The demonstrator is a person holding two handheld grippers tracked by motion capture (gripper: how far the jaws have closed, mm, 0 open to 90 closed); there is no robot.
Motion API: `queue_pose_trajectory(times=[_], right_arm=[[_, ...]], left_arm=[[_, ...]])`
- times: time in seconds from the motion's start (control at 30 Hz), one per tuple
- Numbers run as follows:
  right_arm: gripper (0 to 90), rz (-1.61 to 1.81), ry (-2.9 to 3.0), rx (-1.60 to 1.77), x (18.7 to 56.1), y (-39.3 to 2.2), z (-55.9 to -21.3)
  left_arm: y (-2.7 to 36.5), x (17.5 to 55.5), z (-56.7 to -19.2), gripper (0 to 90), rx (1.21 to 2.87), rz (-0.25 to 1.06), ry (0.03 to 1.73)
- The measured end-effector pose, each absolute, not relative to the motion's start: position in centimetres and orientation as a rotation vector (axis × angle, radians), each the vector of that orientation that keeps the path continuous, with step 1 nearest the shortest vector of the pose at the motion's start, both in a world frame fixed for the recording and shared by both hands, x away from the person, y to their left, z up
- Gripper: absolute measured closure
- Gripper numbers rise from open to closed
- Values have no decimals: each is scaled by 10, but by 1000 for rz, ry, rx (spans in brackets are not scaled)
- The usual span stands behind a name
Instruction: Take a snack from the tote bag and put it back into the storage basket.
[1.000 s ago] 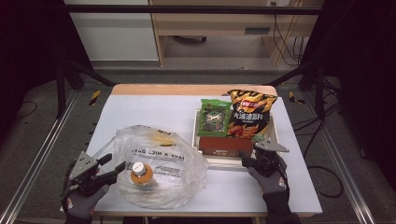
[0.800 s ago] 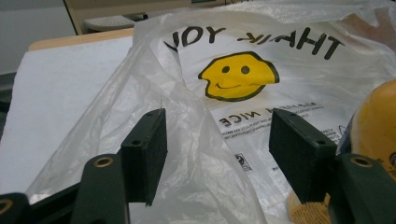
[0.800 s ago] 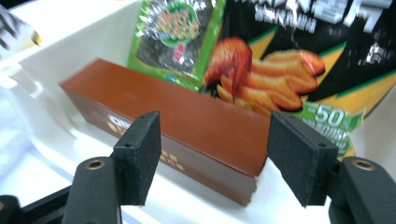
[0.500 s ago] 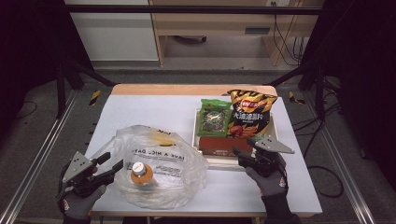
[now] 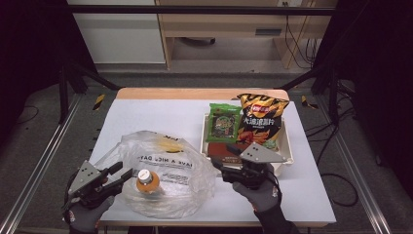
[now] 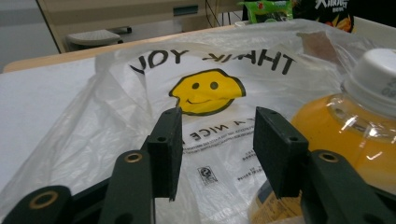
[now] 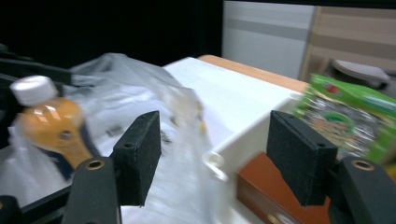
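Observation:
A clear plastic bag (image 5: pixel 168 165) printed with a yellow smiley (image 6: pixel 207 91) lies at the table's front left. An orange drink bottle (image 5: pixel 146 181) with a white cap stands inside it. My left gripper (image 5: pixel 121 175) is at the bag's left edge, and its jaws have just been closing. The bag's film (image 6: pixel 219 135) shows in the gap, and the pads stand apart from it. My right gripper (image 5: pixel 220 163) hovers open at the front left corner of the white tray (image 5: pixel 288 146), pointing at the bag. Its jaws (image 7: pixel 219 158) frame the tray's corner (image 7: pixel 219 163) and hold nothing.
The tray holds a green snack pack (image 5: pixel 223 123), an orange-and-black chip bag (image 5: pixel 263 119) and a red-brown box (image 5: pixel 225 151). The bottle (image 7: pixel 46 119) is to the left in the right gripper view. Bare white tabletop (image 5: pixel 156 114) lies behind the bag.
My right gripper has risen and moved left from the tray's front toward the bag. My left gripper has stayed in place while its jaws narrowed.

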State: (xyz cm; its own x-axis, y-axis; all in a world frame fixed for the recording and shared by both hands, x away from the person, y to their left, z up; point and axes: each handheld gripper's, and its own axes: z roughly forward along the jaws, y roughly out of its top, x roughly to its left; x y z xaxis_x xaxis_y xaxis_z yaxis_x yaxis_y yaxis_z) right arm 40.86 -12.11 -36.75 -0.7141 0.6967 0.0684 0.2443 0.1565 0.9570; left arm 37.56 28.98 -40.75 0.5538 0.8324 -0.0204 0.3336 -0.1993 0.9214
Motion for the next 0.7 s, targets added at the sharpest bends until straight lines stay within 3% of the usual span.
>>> queue_pose_trajectory(times=[0.23,0.33,0.57,0.7], right_arm=[[394,1664,2136,808,406,-78,-364],[449,1666,2197,784,405,-58,-369],[733,1676,2341,701,392,-29,-383],[846,1704,2409,691,388,-20,-388]], left_arm=[[286,373,-414,572,1812,591,979],[285,372,-420,579,1832,580,987],[287,367,-421,701,1843,564,982],[284,361,-422,793,1869,558,972]])
